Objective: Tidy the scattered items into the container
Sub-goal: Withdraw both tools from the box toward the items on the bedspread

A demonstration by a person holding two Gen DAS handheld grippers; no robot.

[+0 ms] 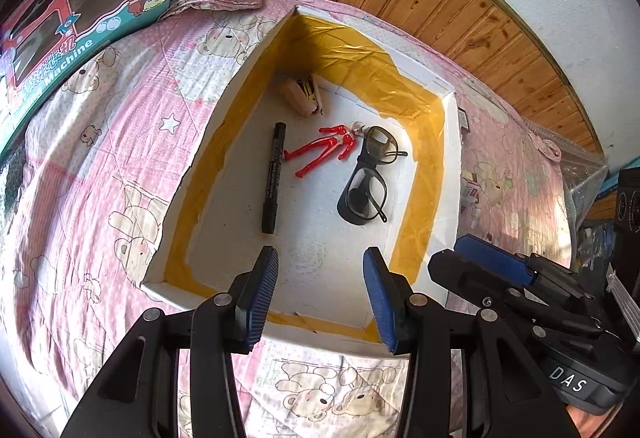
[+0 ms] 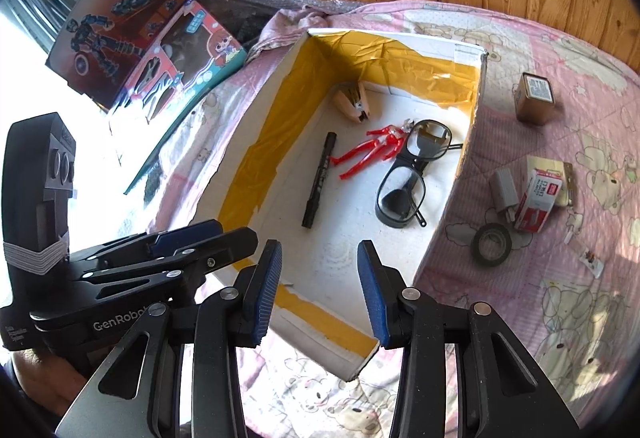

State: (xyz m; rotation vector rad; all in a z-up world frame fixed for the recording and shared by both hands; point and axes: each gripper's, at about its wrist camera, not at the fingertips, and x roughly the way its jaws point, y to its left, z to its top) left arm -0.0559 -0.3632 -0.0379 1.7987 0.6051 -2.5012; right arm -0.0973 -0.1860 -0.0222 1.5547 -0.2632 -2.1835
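Left wrist view: the box (image 1: 450, 173) — white, yellow tape on its walls — sits on the pink quilt (image 1: 100, 141). Inside lie a marker (image 1: 273, 177), long axis running from near wall to far; a red figure (image 1: 325, 148) slanting beside it; glasses (image 1: 366, 177) against the right wall; and a tan object (image 1: 303, 95), perhaps a stapler, in the far corner. Left gripper (image 1: 320, 294) hangs spread and empty over the near wall; right gripper (image 2: 320, 290) likewise. Right of the box lie a tape roll (image 2: 491, 244), a staple box (image 2: 536, 201) and a carton (image 2: 535, 103).
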